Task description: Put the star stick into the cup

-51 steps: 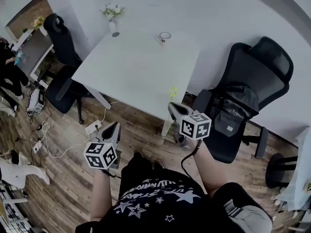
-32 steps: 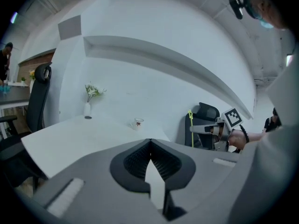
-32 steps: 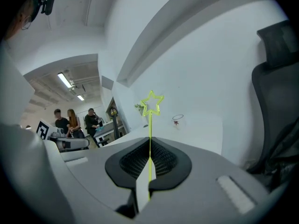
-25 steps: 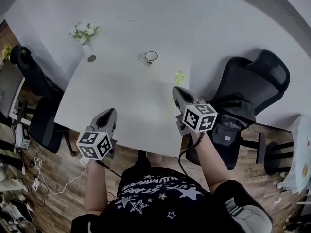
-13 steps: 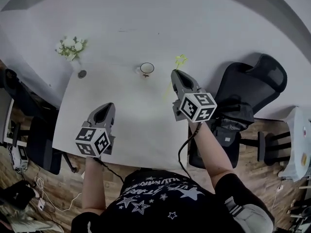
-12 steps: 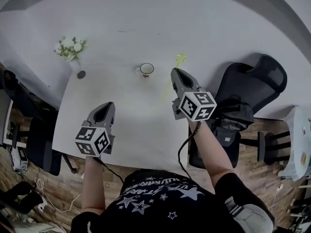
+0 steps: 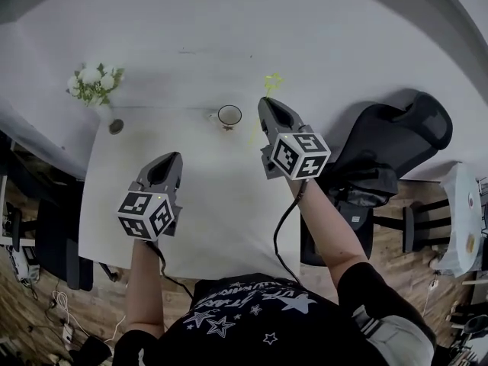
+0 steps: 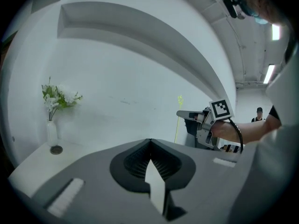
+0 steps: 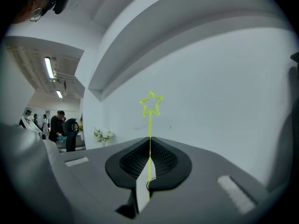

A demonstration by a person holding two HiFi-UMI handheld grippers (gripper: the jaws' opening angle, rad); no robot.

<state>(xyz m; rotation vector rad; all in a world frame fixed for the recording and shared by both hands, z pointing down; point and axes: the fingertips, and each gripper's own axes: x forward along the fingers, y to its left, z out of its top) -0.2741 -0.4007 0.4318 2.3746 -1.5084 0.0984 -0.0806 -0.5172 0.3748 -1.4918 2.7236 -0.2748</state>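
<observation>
My right gripper (image 9: 149,148) pinches the thin yellow-green star stick (image 9: 150,125) between ribbed black pads (image 9: 163,155), its hollow star sticking out above. My left gripper (image 8: 150,148) is closed and empty.

The star stick (image 9: 150,127) is yellow-green, the table (image 7: 217,204) white, the chair (image 7: 404,136) black.

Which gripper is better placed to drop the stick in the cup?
Right. The right gripper is shut on the stick, star end up, and hangs just right of the cup. The left gripper is shut on nothing and sits farther back from the cup.
</observation>
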